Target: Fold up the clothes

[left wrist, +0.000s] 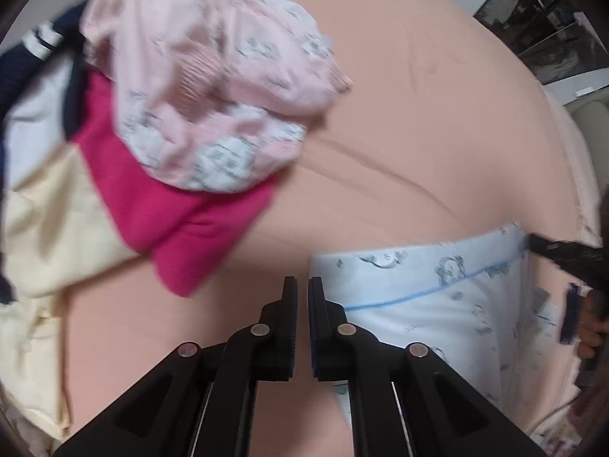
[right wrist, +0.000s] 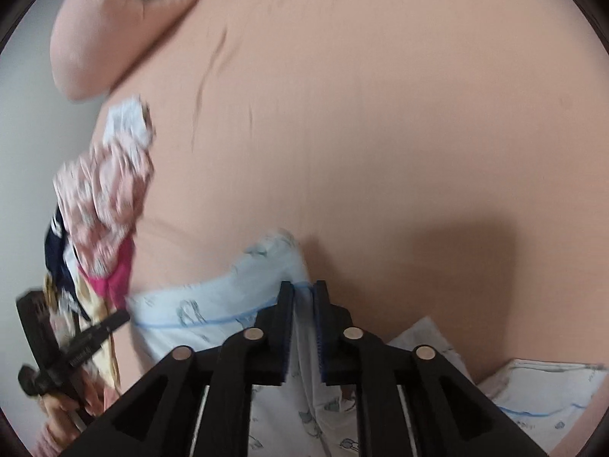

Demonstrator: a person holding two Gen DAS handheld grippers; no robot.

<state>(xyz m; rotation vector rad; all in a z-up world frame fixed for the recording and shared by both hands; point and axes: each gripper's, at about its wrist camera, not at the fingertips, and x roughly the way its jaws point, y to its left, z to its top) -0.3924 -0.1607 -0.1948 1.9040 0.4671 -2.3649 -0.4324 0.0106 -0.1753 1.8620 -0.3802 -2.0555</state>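
The peach bed [left wrist: 418, 114] serves as folding surface. A pile [left wrist: 171, 114] of unfolded clothes waits at its left side. The blue garment [left wrist: 437, 297] lies near, spread between both tools: the right gripper [right wrist: 303, 297] pinches its hem, while the left gripper [left wrist: 302, 289], nearly clenched, holds nothing just beside its edge.

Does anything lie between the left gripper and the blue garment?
Nothing visible does. The left gripper hangs right beside the blue garment, at its corner, over the sheet. The clothes pile lies off to the other side.
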